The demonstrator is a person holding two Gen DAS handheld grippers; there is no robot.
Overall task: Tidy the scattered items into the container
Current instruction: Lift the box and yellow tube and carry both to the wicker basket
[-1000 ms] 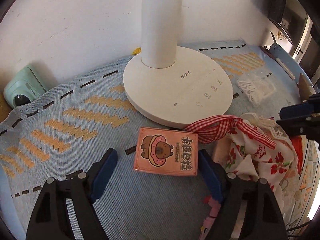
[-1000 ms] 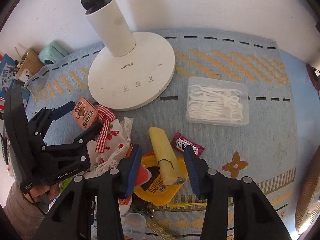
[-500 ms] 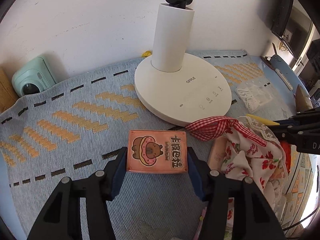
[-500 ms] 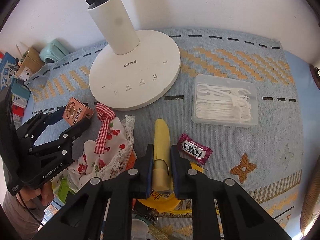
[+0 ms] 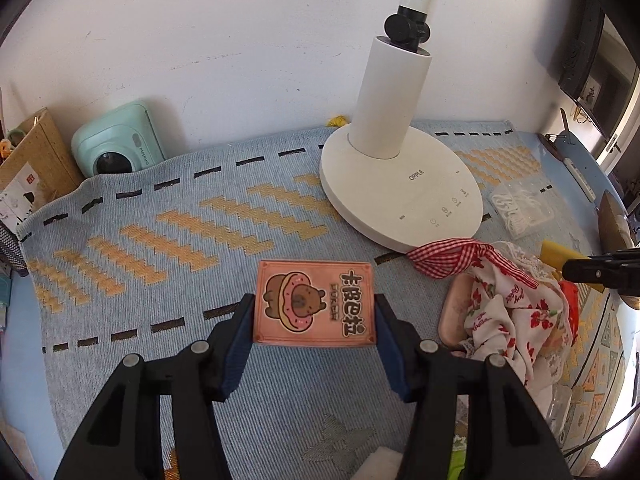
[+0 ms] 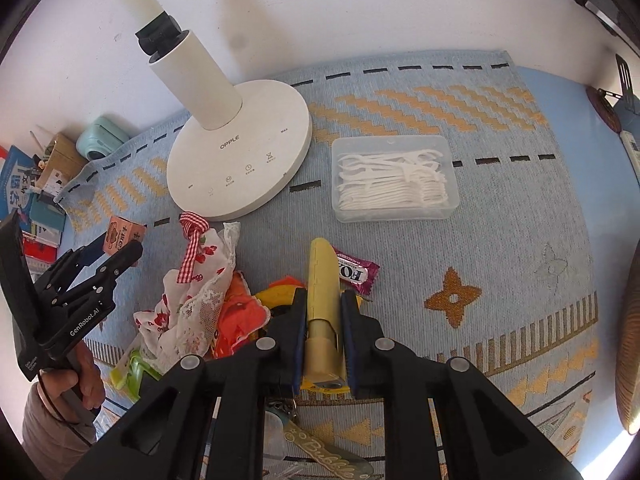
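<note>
A blue woven mat (image 5: 168,216) with orange zigzags and black dashes is covering the surface, running up against a white wall (image 5: 200,40). A white lamp base (image 6: 240,164) is sitting on the mat near the wall; its upper arm is running out of frame in both views. A mint-green camera-like gadget (image 5: 116,144) is leaning at the wall's foot beside a brown box (image 5: 36,152).

The left gripper (image 5: 314,320) is pinching a pink donut-print box (image 5: 314,306) by its two sides; whether the box is lifted clear of the mat is hard to say. The right gripper (image 6: 322,320) is clamping a yellow tube-shaped item (image 6: 322,280); its label is not readable.

A floral cloth pouch with a red gingham bow (image 6: 196,280) is lying crumpled between the grippers, partly covering orange and yellow packets that can't be identified. A pink candy wrapper (image 6: 356,274) is touching the tube's right side. A clear box of floss picks (image 6: 394,178) is sitting apart, right of the lamp. A hand (image 6: 76,380) is gripping the left handle, sleeve cut off at the edge.
</note>
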